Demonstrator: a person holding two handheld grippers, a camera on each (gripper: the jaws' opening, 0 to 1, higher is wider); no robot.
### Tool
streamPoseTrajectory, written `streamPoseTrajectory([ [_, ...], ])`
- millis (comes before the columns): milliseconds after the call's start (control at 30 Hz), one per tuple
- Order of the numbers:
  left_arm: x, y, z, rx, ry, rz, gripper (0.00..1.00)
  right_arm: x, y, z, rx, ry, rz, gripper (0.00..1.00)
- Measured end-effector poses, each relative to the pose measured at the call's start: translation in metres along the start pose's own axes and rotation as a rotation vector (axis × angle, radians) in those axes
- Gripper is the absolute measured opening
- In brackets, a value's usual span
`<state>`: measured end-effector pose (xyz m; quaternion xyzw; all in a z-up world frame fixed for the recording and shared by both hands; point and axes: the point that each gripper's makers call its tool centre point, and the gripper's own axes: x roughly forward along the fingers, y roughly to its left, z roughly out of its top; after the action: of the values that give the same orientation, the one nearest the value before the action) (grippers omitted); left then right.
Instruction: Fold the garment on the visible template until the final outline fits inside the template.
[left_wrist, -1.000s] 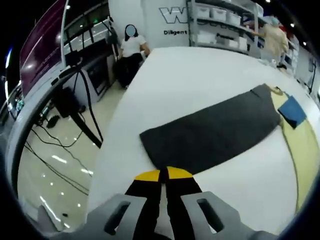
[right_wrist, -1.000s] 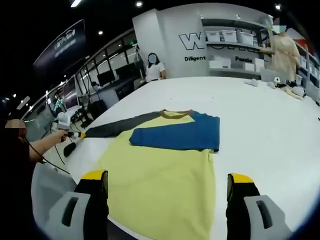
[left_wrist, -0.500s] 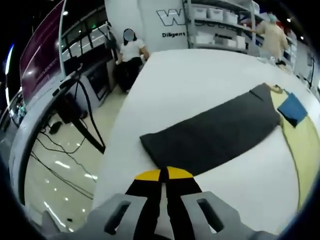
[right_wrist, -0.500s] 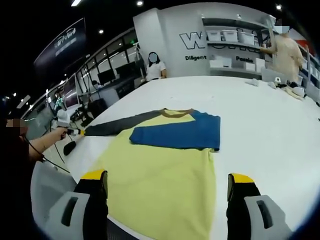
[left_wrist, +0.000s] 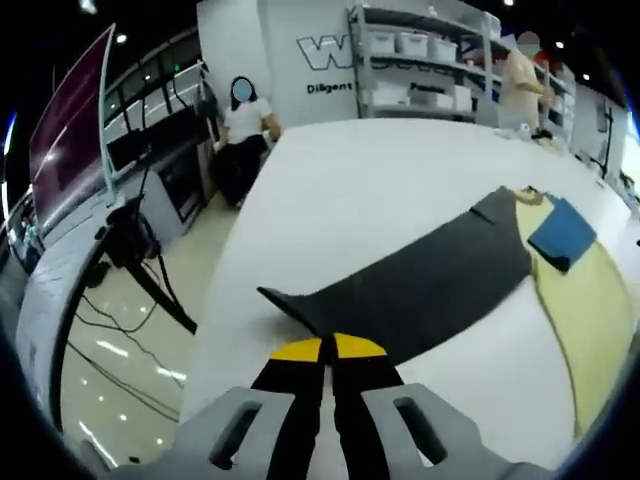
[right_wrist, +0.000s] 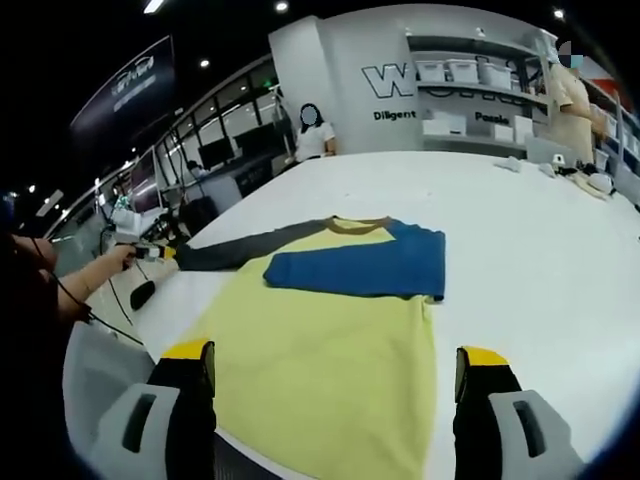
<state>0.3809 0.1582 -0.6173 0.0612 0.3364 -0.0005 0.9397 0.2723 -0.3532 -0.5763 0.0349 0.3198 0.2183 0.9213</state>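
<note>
In the left gripper view, the left gripper (left_wrist: 328, 350) sits at bottom centre, jaws pressed together on the cuff of the grey sleeve (left_wrist: 420, 290), whose end lifts off the white table (left_wrist: 380, 170). In the right gripper view, the right gripper (right_wrist: 335, 385) stands with jaws wide apart over the yellow garment (right_wrist: 320, 350) at lower centre. Beyond it, the blue sleeve (right_wrist: 360, 270) lies folded across the chest. The grey sleeve stretches toward centre left.
</note>
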Motion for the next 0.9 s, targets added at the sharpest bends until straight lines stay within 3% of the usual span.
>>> streamPoseTrajectory([
  [200, -0.001, -0.018, 0.023, 0.038, -0.038, -0.041, 0.0, -0.002, -0.001, -0.002, -0.006, 0.007, -0.005, 0.99],
  [567, 0.001, -0.06, 0.055, 0.017, -0.089, -0.151, 0.0, -0.002, -0.002, -0.003, -0.004, 0.006, -0.006, 0.99],
  [900, 0.005, -0.101, 0.074, 0.069, -0.106, -0.208, 0.0, -0.002, 0.002, -0.011, -0.006, 0.015, 0.004, 0.99],
])
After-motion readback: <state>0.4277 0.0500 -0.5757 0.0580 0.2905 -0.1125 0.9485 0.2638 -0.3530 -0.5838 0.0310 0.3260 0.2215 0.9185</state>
